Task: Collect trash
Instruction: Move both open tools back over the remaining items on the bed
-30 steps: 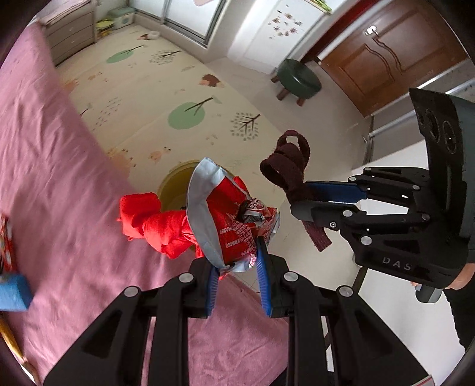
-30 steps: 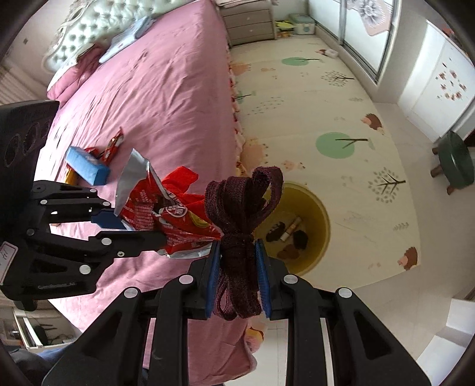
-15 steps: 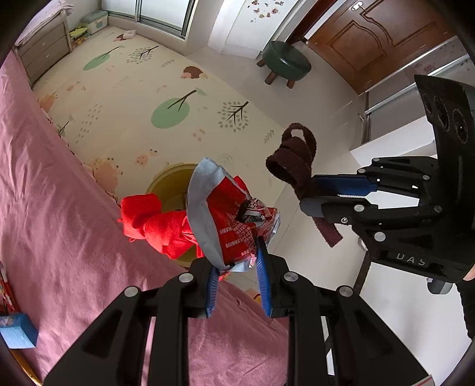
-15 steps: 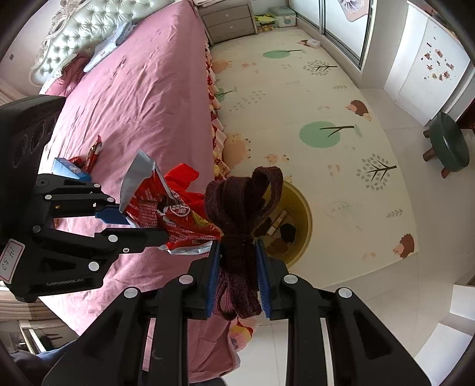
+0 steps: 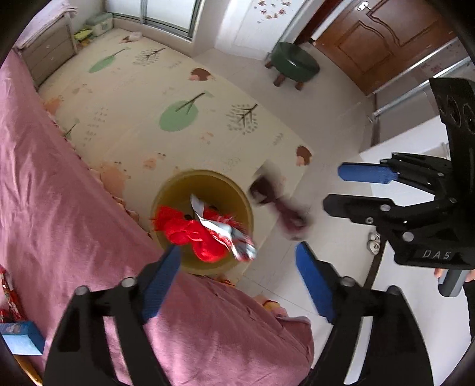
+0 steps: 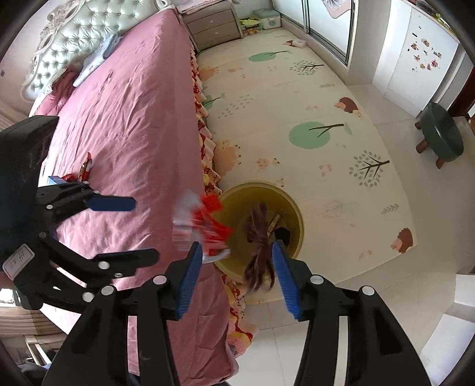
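Note:
A yellow bin (image 5: 178, 190) stands on the floor beside the bed; it also shows in the right wrist view (image 6: 294, 213). My left gripper (image 5: 237, 276) is open above it, and the red snack wrapper (image 5: 204, 234) falls, blurred, over the bin mouth. My right gripper (image 6: 234, 273) is open too; the dark maroon fabric strap (image 6: 258, 237) falls, blurred, below its fingers. In the left wrist view the strap (image 5: 279, 205) is in mid-air right of the bin. The wrapper (image 6: 202, 222) is by the bin's left rim in the right wrist view.
A pink bed (image 6: 127, 124) carries a blue box (image 5: 20, 338) and red wrappers (image 6: 84, 169). A patterned play mat (image 6: 297, 118) covers the floor. A green stool (image 6: 441, 135), a grey dresser (image 6: 213, 25) and a brown door (image 5: 380, 38) stand further off.
Both grippers have opened. The red wrapper and the maroon strap have left the fingers and are dropping toward the yellow bin.

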The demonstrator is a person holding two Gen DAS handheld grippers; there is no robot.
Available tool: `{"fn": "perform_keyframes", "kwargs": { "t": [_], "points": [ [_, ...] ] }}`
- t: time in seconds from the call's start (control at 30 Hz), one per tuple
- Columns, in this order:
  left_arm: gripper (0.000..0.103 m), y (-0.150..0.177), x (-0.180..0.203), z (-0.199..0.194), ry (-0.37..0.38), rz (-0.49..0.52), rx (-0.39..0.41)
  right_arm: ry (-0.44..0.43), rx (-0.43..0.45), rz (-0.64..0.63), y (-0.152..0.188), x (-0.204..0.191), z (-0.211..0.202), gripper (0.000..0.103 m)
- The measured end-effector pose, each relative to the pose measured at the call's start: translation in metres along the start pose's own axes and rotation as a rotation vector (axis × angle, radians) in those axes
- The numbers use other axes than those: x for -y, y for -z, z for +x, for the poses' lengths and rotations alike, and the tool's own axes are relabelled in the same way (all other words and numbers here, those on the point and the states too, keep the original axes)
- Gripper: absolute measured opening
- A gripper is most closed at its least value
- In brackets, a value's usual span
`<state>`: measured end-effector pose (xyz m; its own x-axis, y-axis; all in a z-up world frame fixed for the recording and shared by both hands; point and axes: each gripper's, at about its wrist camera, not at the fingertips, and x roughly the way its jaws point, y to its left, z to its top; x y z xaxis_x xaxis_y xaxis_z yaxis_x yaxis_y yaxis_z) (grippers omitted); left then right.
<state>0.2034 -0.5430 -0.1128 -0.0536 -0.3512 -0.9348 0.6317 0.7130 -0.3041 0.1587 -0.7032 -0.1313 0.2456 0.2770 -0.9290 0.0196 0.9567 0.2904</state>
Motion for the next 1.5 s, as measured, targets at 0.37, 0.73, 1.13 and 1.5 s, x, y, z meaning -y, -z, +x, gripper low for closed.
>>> {"fn": "perform_keyframes", "kwargs": {
  "t": [0.37,0.73,1.13,1.5],
  "points": [
    [0.08,0.01,-0.011,-0.004,-0.02,-0.001,-0.02,0.024,0.004,-0.014,-0.006,-0.009,0.002,0.049],
    [0.084,0.022,-0.025,-0.032,-0.02,-0.058,0.038,0.005,0.004,-0.072,-0.016,-0.043,-0.004,0.049],
    [0.084,0.095,-0.076,-0.076,-0.077,-0.188,0.084,-0.073,-0.026,-0.216,-0.012,-0.142,0.006,0.049],
    [0.084,0.186,-0.136,-0.116,-0.144,-0.35,0.124,-0.156,-0.078,-0.379,0.004,-0.253,0.027,0.049]
  ]
}}
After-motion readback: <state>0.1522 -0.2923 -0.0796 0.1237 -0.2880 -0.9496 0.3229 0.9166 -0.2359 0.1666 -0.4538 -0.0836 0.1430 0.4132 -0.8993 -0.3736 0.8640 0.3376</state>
